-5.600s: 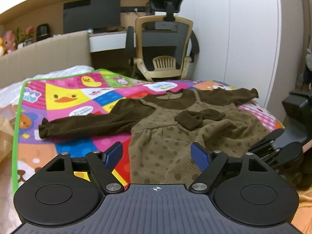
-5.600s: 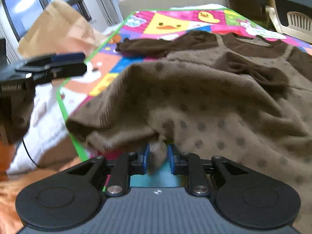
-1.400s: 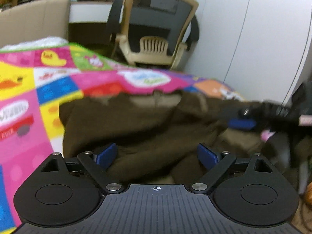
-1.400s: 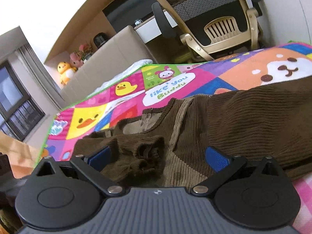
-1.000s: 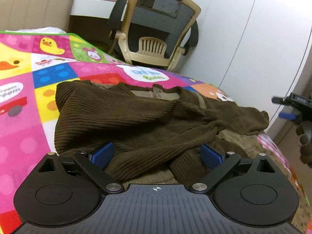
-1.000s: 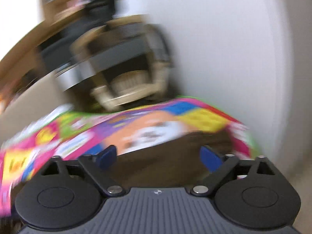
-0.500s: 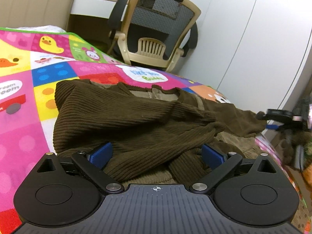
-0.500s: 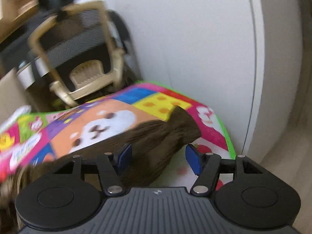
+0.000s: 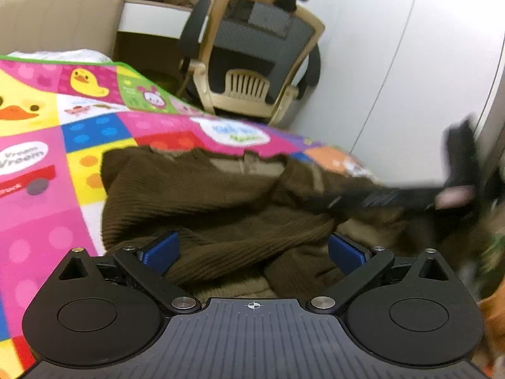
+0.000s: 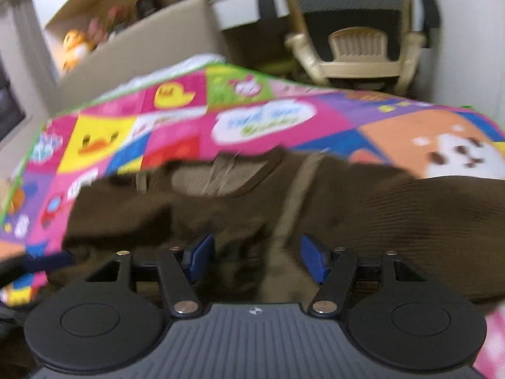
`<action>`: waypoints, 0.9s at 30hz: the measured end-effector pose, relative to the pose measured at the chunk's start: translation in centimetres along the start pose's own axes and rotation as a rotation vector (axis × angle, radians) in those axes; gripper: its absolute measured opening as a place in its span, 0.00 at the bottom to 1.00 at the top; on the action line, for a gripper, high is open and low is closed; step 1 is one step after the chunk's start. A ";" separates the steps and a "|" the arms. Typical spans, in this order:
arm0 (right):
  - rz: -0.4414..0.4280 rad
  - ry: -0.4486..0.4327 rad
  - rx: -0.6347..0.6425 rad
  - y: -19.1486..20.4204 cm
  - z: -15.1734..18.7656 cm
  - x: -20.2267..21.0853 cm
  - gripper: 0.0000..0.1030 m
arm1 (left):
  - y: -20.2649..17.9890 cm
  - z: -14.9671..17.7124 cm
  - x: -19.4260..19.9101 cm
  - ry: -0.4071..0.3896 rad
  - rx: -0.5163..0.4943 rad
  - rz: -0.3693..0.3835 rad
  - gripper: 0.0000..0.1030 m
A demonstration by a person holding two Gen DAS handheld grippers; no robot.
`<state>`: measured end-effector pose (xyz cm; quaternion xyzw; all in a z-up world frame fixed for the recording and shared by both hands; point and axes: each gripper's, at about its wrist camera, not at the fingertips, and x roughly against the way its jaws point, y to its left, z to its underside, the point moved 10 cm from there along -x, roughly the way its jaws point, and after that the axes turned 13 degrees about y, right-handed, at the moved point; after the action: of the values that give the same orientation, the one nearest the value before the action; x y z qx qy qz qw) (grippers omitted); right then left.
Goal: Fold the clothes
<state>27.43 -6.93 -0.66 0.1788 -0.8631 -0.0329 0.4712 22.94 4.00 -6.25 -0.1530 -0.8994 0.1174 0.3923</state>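
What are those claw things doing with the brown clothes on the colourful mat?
A person holds a claw in each hand and is folding a brown dress on a cartoon play mat. The left claw is open, low over the dark ribbed sleeve already laid across the middle. The right claw is also open, near the dress's neckline; its picture is blurred. Neither claw grips any cloth. An office chair stands behind the mat.

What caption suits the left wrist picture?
Open left gripper above a crumpled brown garment on a colourful play mat.
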 end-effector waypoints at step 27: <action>0.191 -0.306 -0.157 -11.4 0.0 12.4 0.56 | 1.6 0.4 -1.8 -0.007 0.068 -0.022 1.00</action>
<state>24.54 -21.82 6.69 0.0519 -0.9324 -0.0821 0.3481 24.05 4.79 -8.24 -0.1291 -0.8980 0.1442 0.3952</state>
